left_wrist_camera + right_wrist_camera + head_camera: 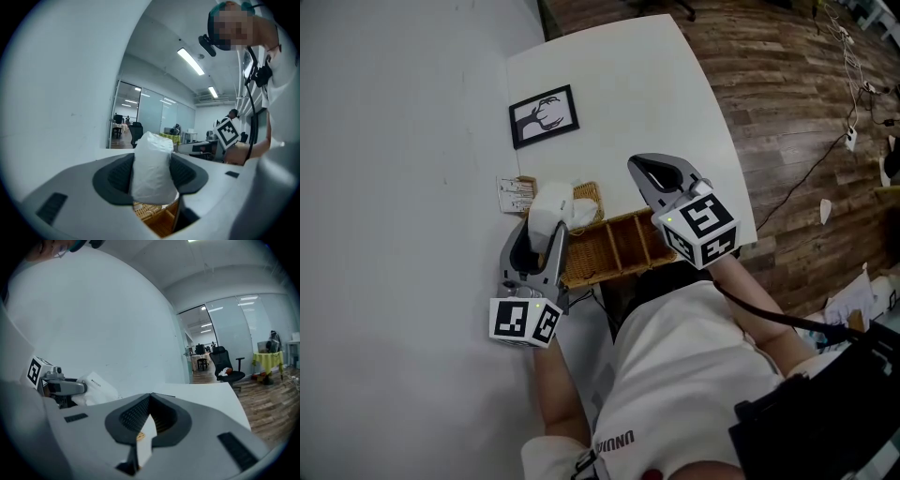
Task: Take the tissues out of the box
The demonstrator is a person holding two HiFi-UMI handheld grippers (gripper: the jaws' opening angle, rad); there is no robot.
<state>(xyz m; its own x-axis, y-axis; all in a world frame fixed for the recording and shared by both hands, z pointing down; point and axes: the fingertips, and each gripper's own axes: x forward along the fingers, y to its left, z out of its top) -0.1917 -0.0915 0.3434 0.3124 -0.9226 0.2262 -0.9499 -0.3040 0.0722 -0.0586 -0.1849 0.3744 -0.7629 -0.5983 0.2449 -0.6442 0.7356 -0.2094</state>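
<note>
A wicker box [619, 246] with several compartments stands at the near edge of the white table [628, 94]. My left gripper [540, 225] is shut on a white tissue pack [554, 206] and holds it just above the box's left end. In the left gripper view the tissue pack [151, 171] stands upright between the dark pads [119, 176], with the wicker box [154, 216] below. My right gripper [641, 169] hovers over the table beyond the box's right part, jaws together and empty. From the right gripper view, the tissue pack [97, 385] shows at the left.
A black-framed picture [544, 116] lies further back on the table. A small printed card [515, 194] sits by the box's left end. A white wall [394, 187] runs along the left. Wooden floor with cables [825, 150] lies to the right.
</note>
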